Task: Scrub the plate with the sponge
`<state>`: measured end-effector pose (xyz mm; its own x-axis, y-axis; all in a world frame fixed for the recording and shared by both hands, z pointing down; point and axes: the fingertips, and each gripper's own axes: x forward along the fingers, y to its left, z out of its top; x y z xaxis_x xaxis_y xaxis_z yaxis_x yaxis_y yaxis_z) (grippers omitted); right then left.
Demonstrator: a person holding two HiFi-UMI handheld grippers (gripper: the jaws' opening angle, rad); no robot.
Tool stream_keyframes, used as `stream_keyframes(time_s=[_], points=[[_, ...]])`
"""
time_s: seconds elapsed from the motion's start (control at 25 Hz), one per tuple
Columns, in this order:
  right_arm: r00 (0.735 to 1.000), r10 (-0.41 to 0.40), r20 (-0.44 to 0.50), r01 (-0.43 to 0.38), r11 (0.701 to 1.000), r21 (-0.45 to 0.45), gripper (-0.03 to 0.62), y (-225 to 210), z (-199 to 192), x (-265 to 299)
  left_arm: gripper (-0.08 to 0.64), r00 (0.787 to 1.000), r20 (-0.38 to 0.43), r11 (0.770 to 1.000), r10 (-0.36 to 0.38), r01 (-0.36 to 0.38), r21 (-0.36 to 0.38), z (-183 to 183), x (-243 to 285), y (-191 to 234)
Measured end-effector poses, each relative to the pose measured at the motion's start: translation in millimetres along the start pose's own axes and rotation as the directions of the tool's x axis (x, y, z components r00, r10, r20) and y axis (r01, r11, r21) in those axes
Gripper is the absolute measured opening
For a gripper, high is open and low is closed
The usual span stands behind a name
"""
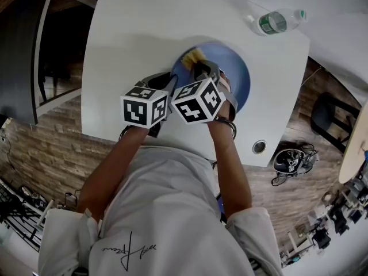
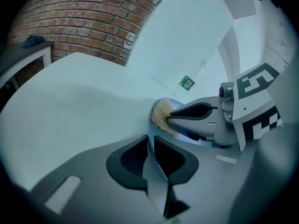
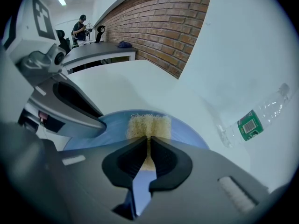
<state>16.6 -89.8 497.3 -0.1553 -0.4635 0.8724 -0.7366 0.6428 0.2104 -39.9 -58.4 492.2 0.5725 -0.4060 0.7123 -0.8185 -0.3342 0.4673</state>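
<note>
Forearms: the person's forearms (image 1: 230, 165) reach forward side by side, bringing both tools together over one spot.
Left tongs: the left tongs (image 2: 150, 146) are clamped on the rim of the blue plate (image 1: 237, 76) at about its 9 o'clock. This probably braces it so it cannot slide on the smooth counter (image 1: 138, 27).
Right tongs: the right tongs (image 3: 148, 149) are pinched on the yellow sponge (image 3: 149, 125), whose free end sticks out past the tips so the soft part meets the plate.
Sponge position: it lies on the plate near 10 o'clock, just beside the left tongs.
Stage: scrubbing looks under way, with most of the plate's face bare toward 3 o'clock.
Bottle: a plastic bottle (image 1: 277, 22) lies on its side at 1 o'clock, well apart.
</note>
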Motion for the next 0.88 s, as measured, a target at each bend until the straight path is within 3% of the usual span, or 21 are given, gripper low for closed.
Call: stream_keyframes(time_s=[0.88], points=[[0.997, 0.074, 0.002, -0.074, 0.997, 0.015, 0.032, 23, -13, -10, 0.016, 0.999, 0.017, 0.999, 0.044, -0.044, -0.022, 2, 3, 1]])
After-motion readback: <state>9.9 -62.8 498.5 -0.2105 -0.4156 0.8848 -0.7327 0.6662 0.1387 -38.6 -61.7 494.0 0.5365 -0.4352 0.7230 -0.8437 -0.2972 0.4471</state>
